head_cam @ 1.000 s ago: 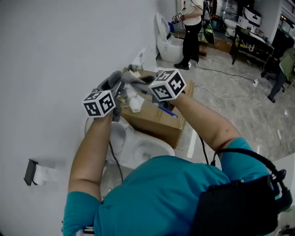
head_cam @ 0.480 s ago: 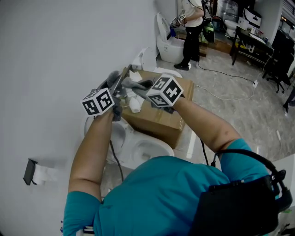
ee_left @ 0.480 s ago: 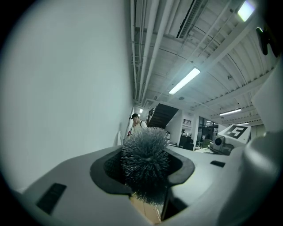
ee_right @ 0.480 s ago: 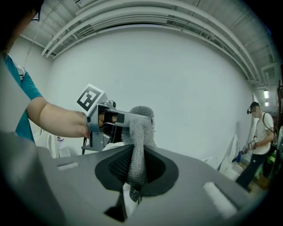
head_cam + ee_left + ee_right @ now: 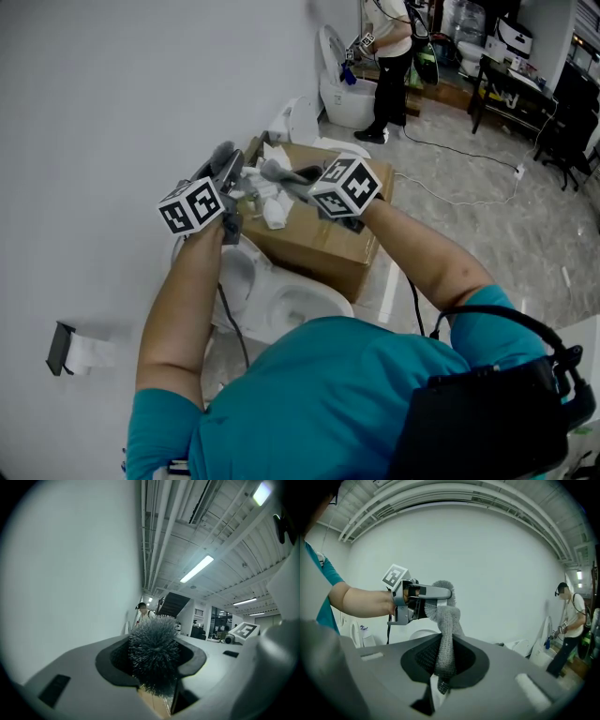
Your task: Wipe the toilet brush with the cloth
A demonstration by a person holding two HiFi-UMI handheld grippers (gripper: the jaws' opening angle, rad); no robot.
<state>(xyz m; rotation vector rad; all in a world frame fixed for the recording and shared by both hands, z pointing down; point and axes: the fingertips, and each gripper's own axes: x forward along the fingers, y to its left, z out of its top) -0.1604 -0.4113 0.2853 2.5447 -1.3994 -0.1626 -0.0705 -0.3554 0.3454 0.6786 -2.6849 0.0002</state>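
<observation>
A grey-bristled toilet brush [image 5: 153,653] fills the gap of my left gripper [image 5: 152,667], which is shut on it and points level. From the side, the right gripper view has that left gripper [image 5: 438,599] with the brush head [image 5: 440,585] sticking out past its fingers. My right gripper [image 5: 440,665] is shut on a grey knitted cloth [image 5: 444,639], and the cloth's far end lies against the bristles. In the head view both grippers meet above a box: the left gripper [image 5: 230,167], the right gripper [image 5: 298,183], the cloth [image 5: 279,172] between them.
A cardboard box [image 5: 323,246] stands right under the grippers, with a white toilet [image 5: 281,302] in front of it. A white wall runs along the left, with a paper holder [image 5: 67,352]. A person [image 5: 389,52] stands by another toilet [image 5: 342,92] at the back.
My right gripper has sunk a little with the cloth, dragging it down along the brush head. The left gripper has rolled slightly and stayed in place.
</observation>
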